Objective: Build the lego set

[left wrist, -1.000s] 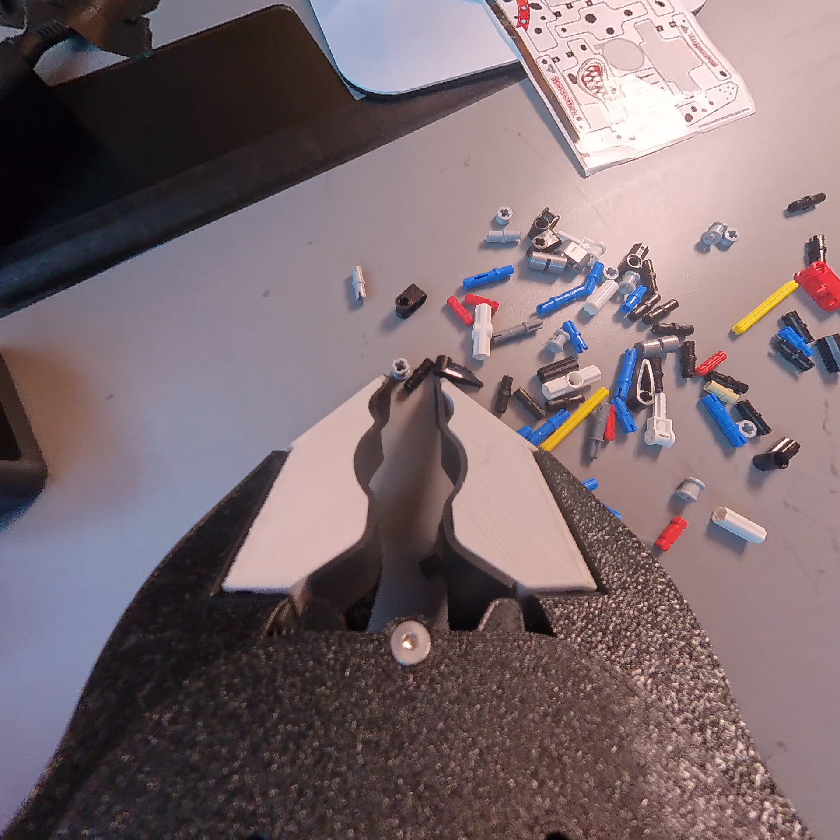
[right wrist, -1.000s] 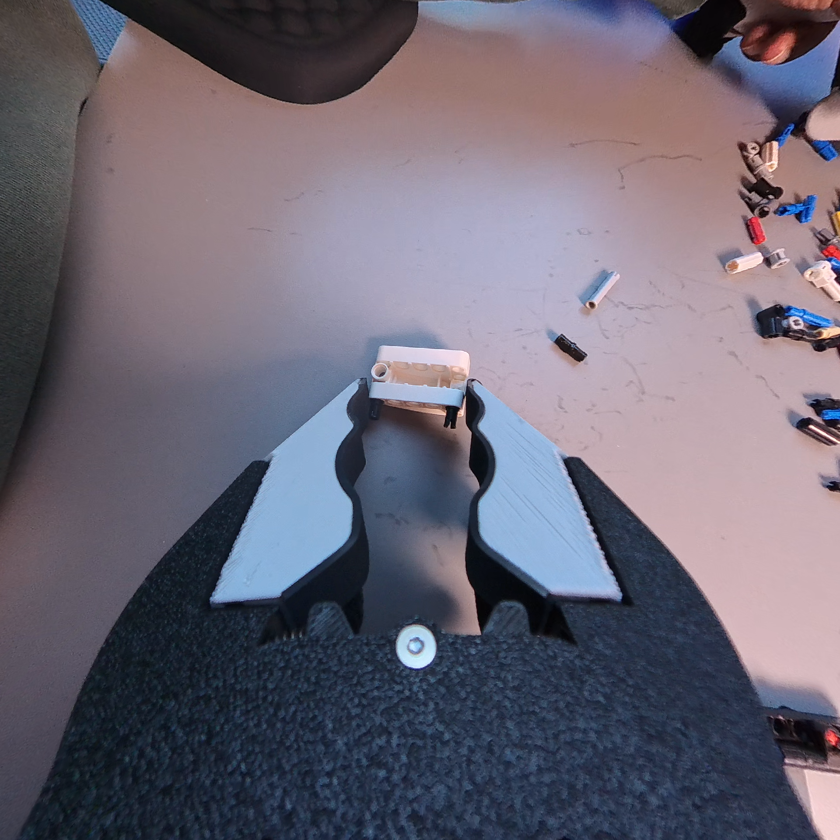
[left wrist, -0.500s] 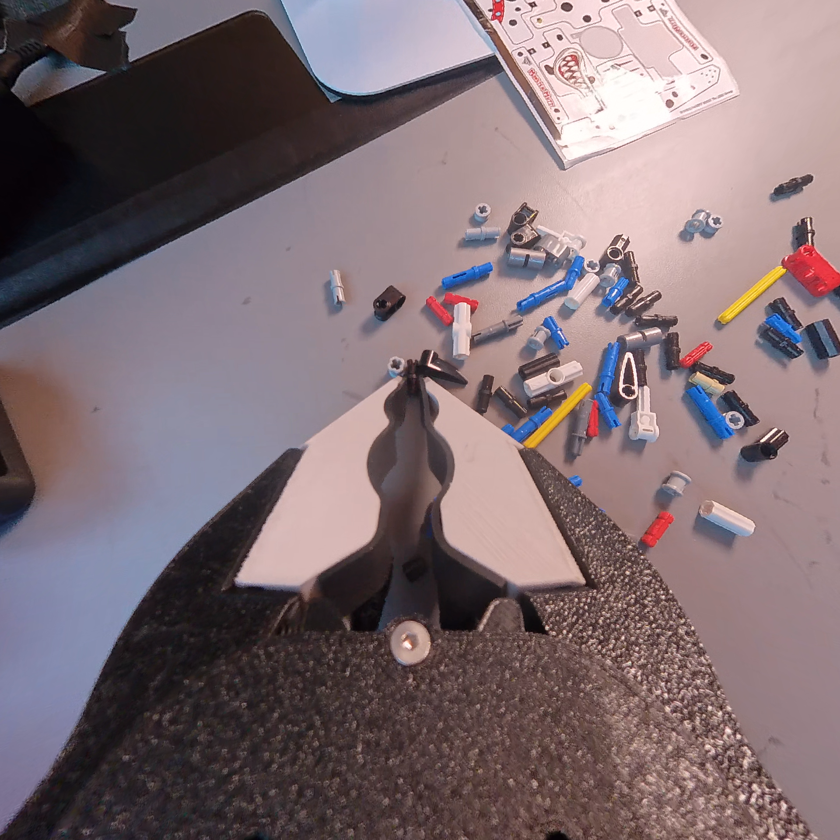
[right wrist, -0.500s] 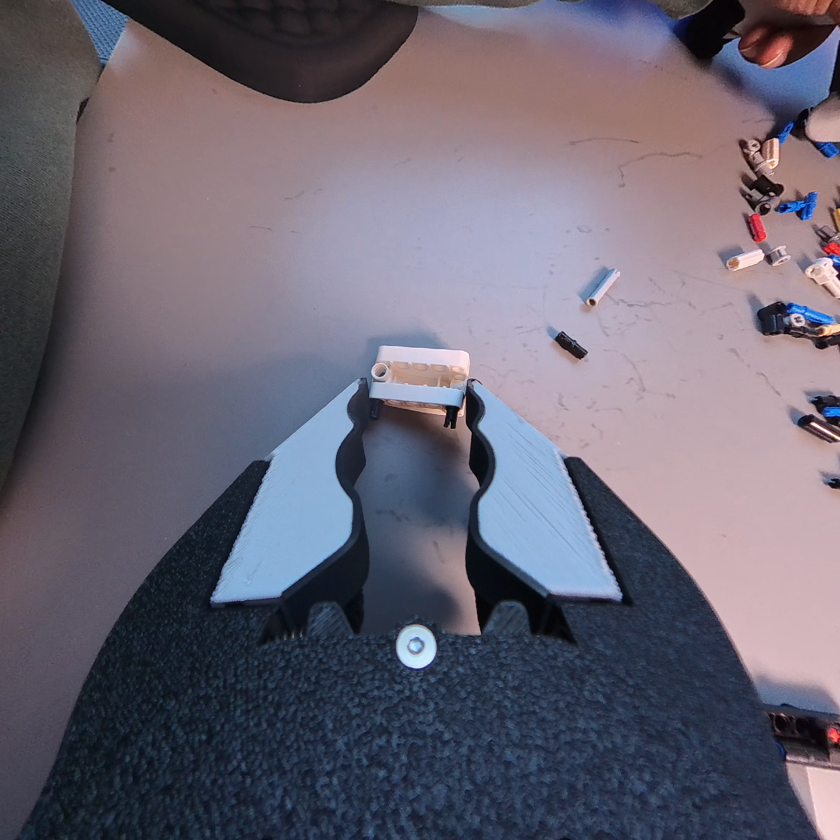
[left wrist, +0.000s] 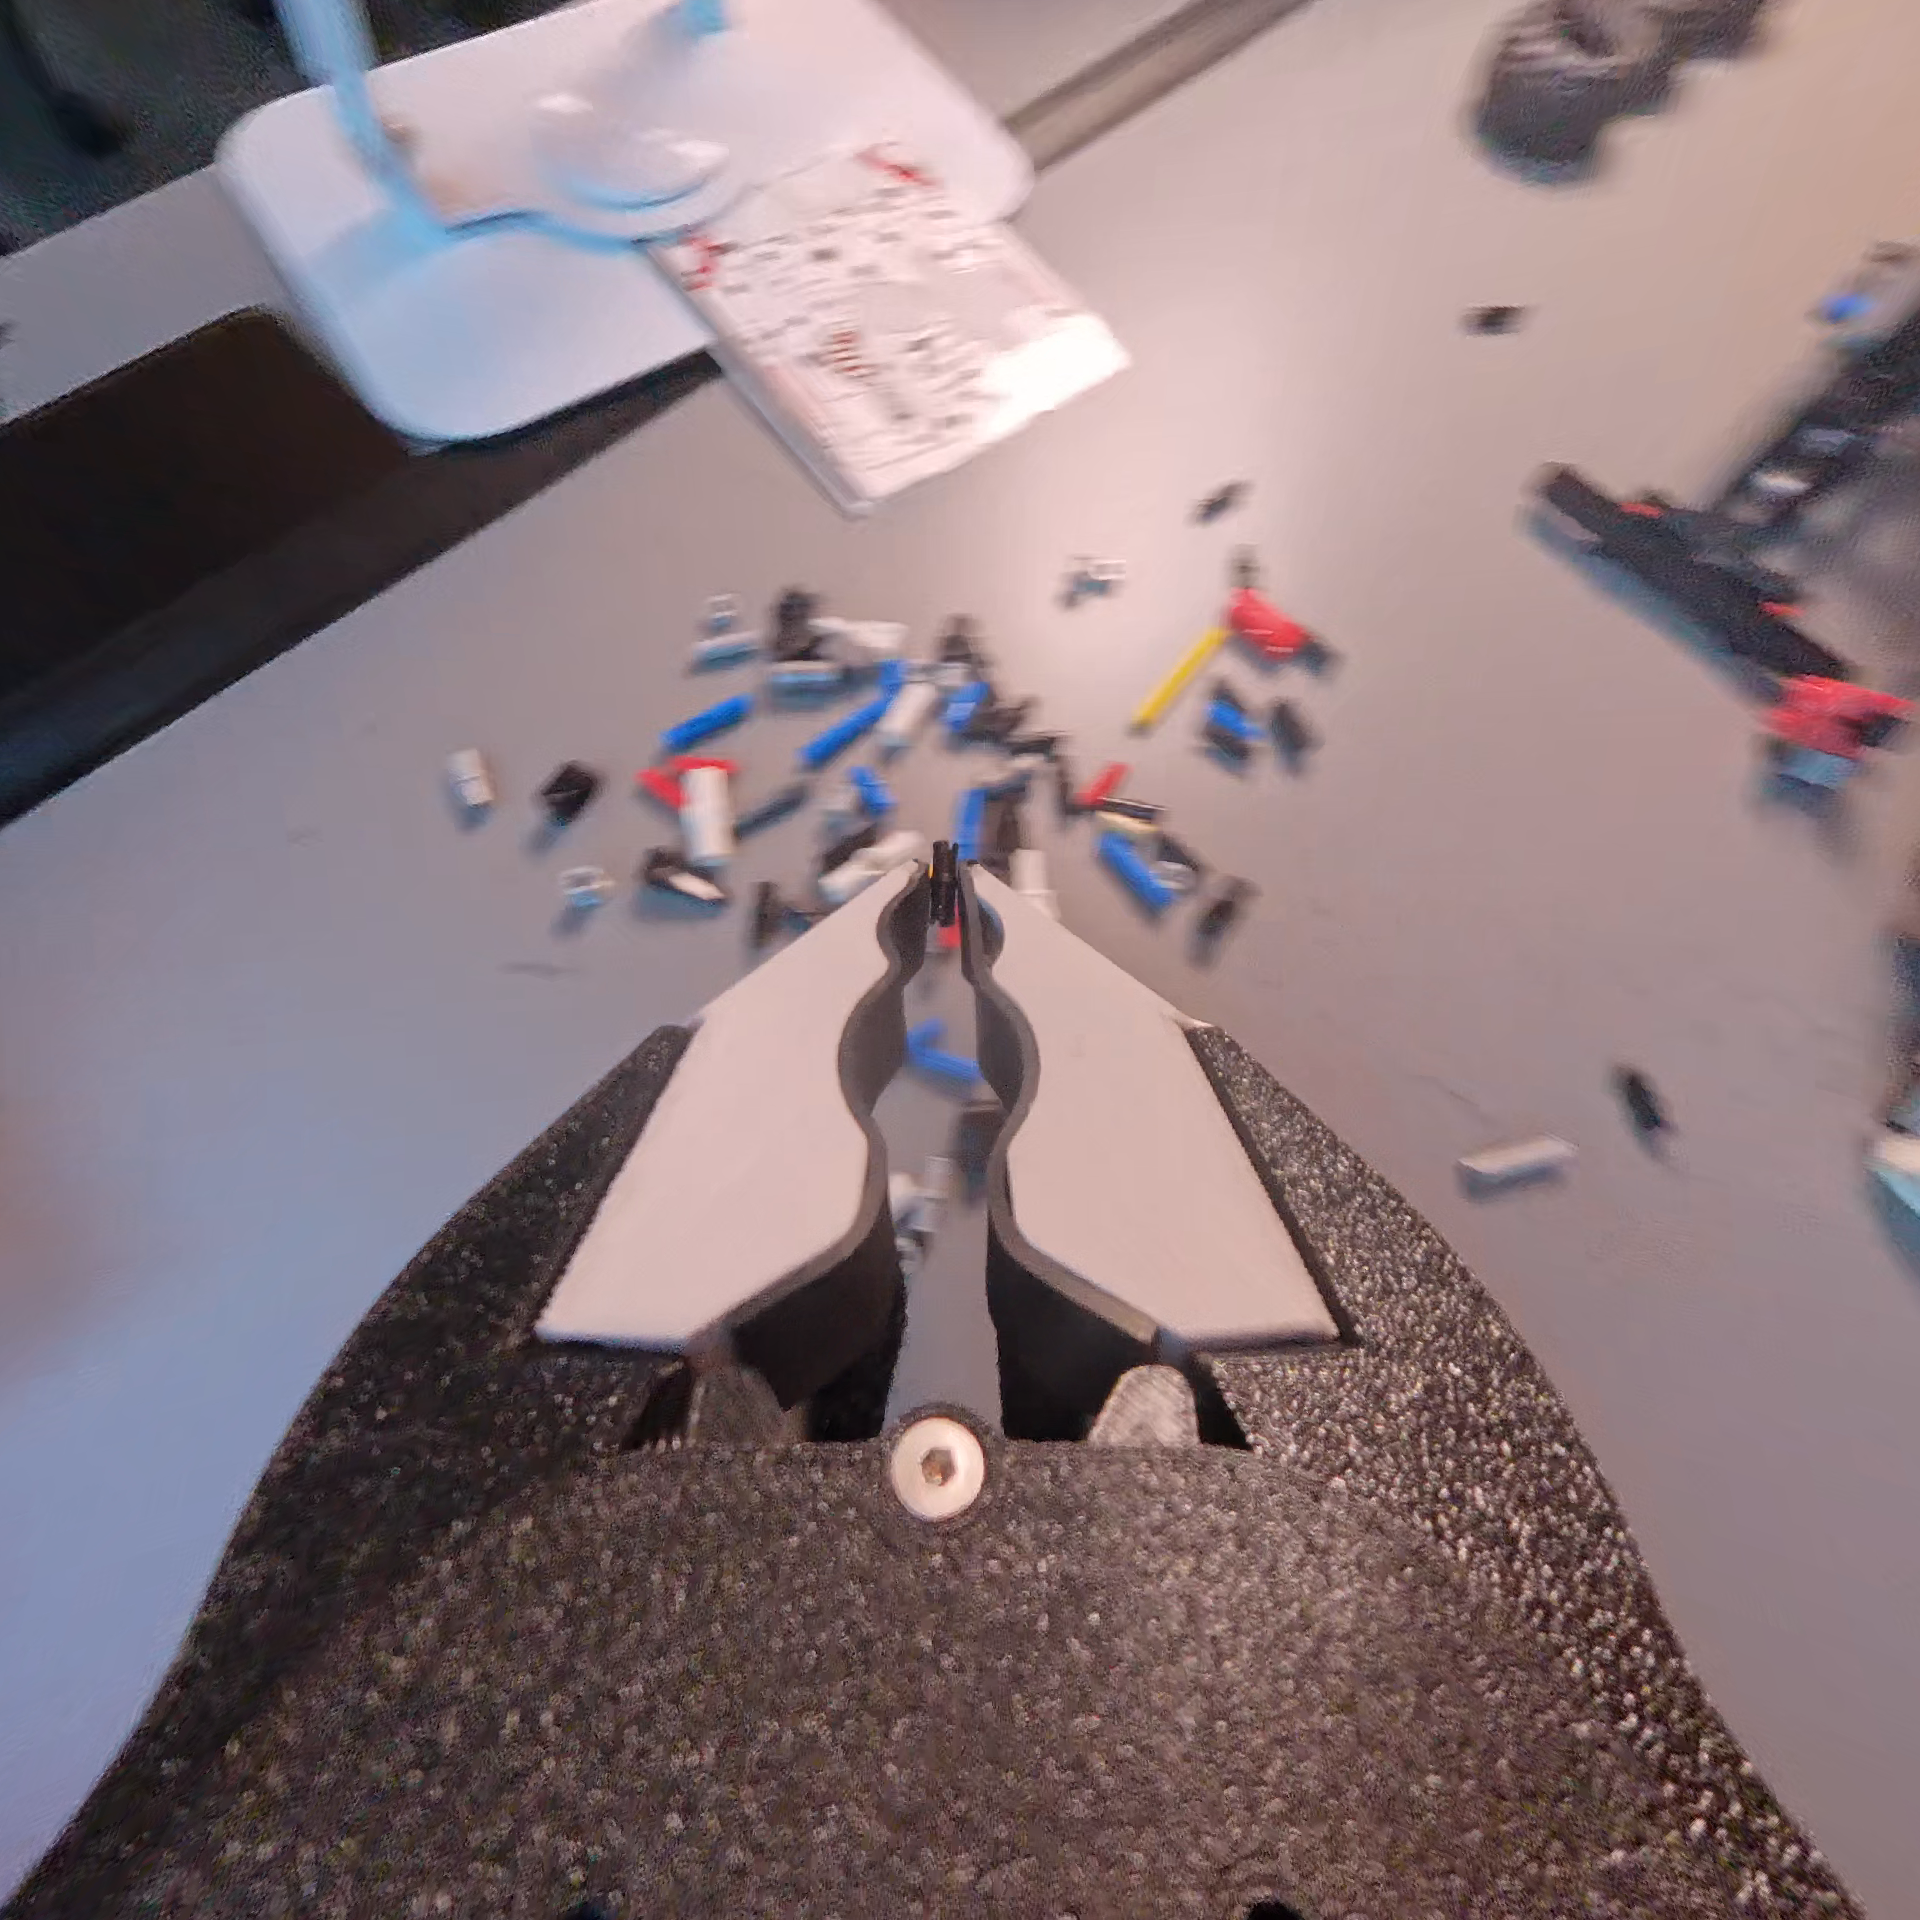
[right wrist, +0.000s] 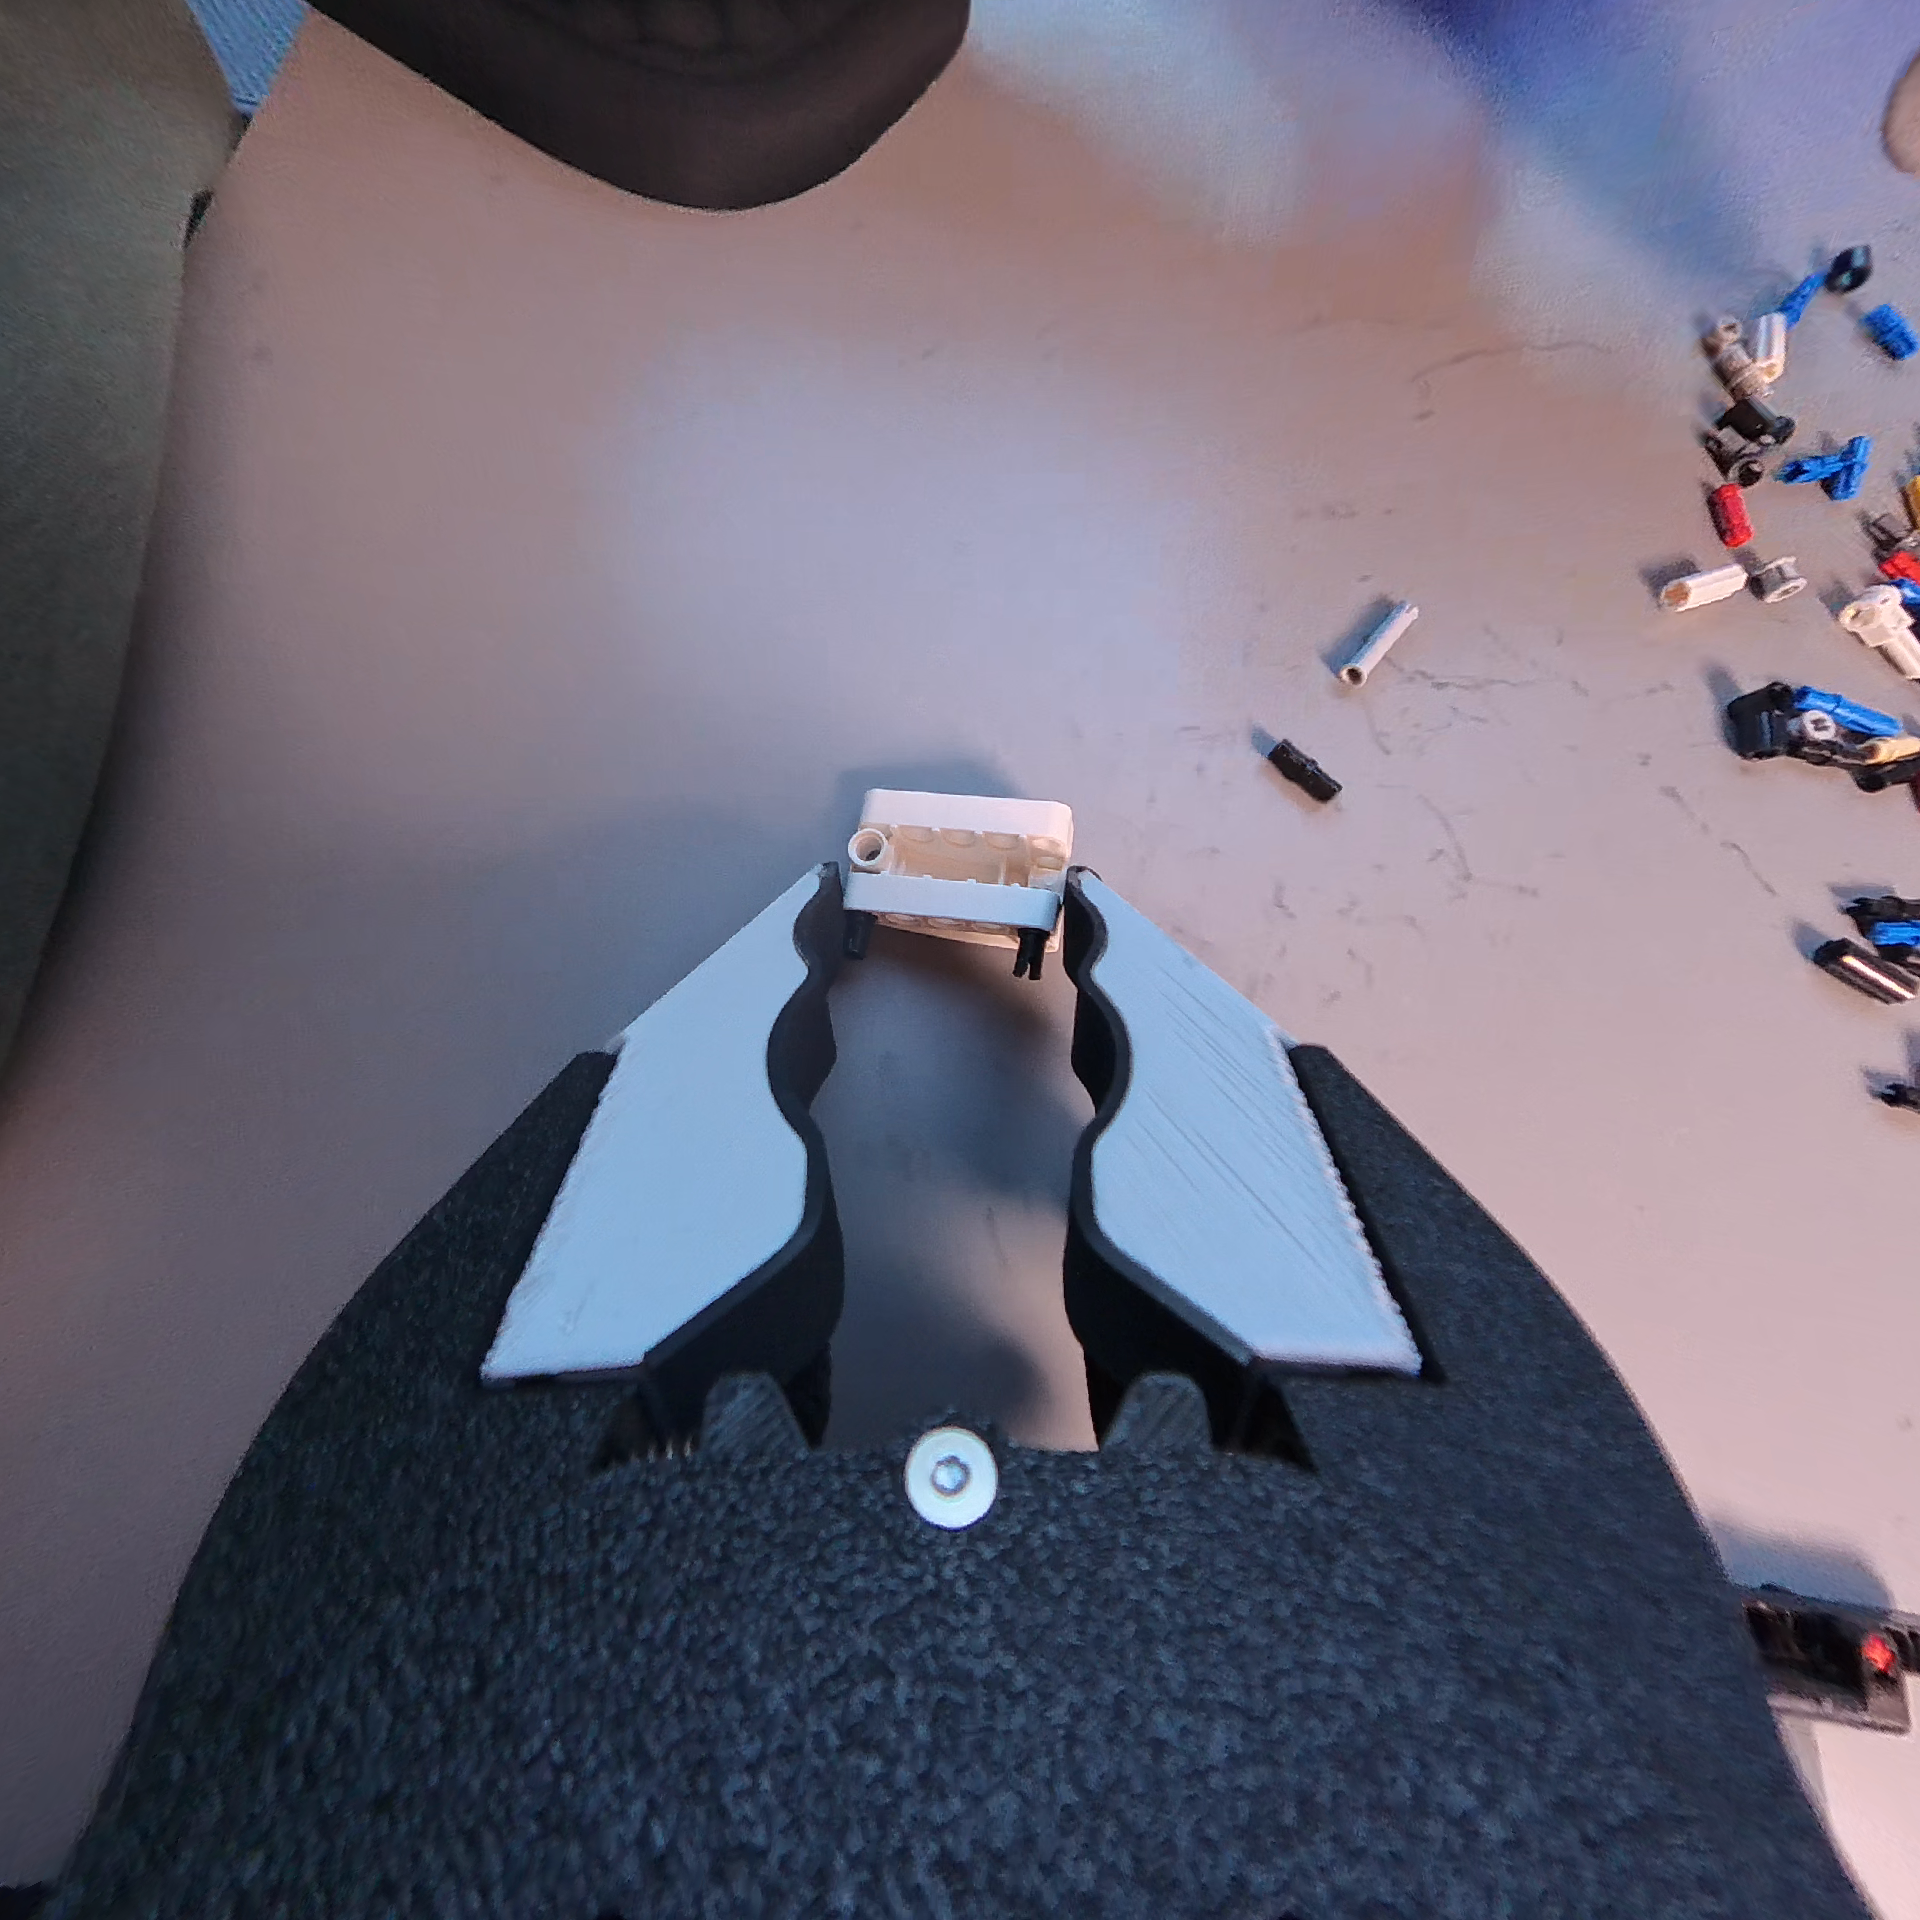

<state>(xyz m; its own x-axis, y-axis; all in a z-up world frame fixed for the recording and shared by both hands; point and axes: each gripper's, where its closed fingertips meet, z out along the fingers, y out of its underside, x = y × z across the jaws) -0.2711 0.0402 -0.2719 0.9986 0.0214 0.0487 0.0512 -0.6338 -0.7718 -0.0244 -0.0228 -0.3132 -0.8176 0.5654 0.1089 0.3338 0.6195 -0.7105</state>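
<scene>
The left gripper [left wrist: 943,896] has its jaws almost closed on a small black pin [left wrist: 942,888], held only at the very tips above the loose parts [left wrist: 914,748] scattered on the counter [left wrist: 312,935]. The right gripper [right wrist: 956,894] has its jaws at a middle width, clamping a white block [right wrist: 961,868] that already carries black pins below. The pin is tiny and the hold is shallow, so I think it could twist or slip out if it meets the block's hole at an angle. The left wrist view is blurred, but only it shows the instruction sheet [left wrist: 894,312], far behind the parts. Only the right wrist view shows the block.
</scene>
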